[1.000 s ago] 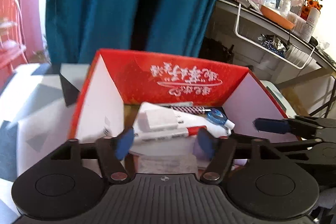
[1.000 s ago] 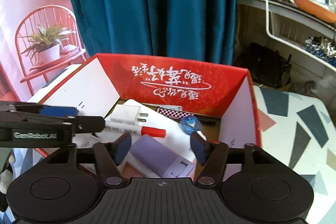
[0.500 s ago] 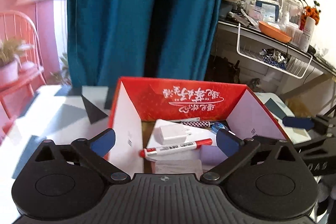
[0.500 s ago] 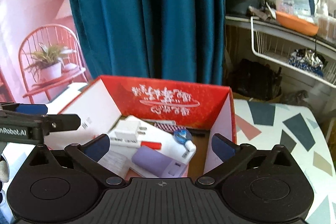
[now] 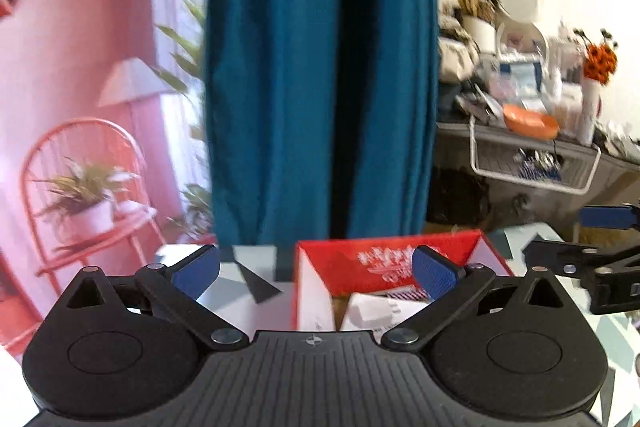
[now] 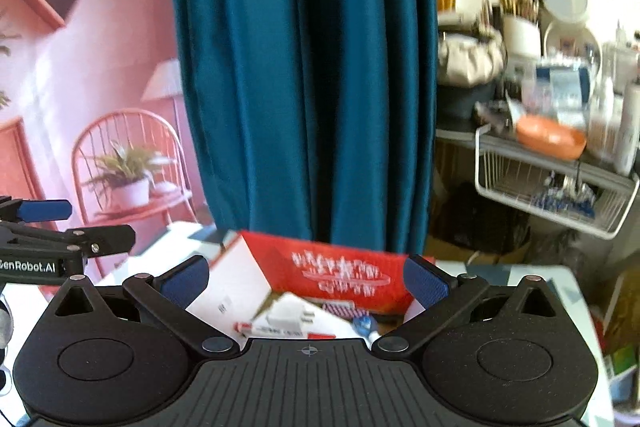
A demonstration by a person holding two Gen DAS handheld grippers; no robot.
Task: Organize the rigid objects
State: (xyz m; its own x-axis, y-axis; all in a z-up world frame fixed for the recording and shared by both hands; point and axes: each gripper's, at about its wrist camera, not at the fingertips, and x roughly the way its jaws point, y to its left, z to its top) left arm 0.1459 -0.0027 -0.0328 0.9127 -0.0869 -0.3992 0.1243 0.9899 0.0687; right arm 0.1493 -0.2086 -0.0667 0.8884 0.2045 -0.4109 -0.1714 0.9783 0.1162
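One red box (image 6: 340, 273) with white inner side walls sits on the patterned table (image 5: 244, 285), open toward both cameras, and it holds the task's things: one white plug adapter (image 6: 289, 315), one red-capped marker (image 6: 280, 331) lying just in front of it, one checked pen-like stick (image 6: 340, 308) behind it, and one small blue-and-white item (image 6: 363, 323) at the right; anything lower in the box is hidden by the gripper bodies. Two grippers are in view. The left gripper (image 5: 316, 269) has its blue fingers spread wide with nothing between them, held above the box's left side. The right gripper (image 6: 306, 277) is likewise spread wide and empty, its fingers framing the box from above. Each gripper's tip shows at the edge of the other's view. Behind the box hangs one teal curtain (image 6: 304, 67); to the left stands one pink chair (image 6: 132, 163) bearing one potted plant (image 6: 128, 173), and to the right a cluttered shelf (image 6: 536, 147) carries one orange bowl (image 6: 550, 137), with one white wire basket (image 6: 556, 195) hanging under it.
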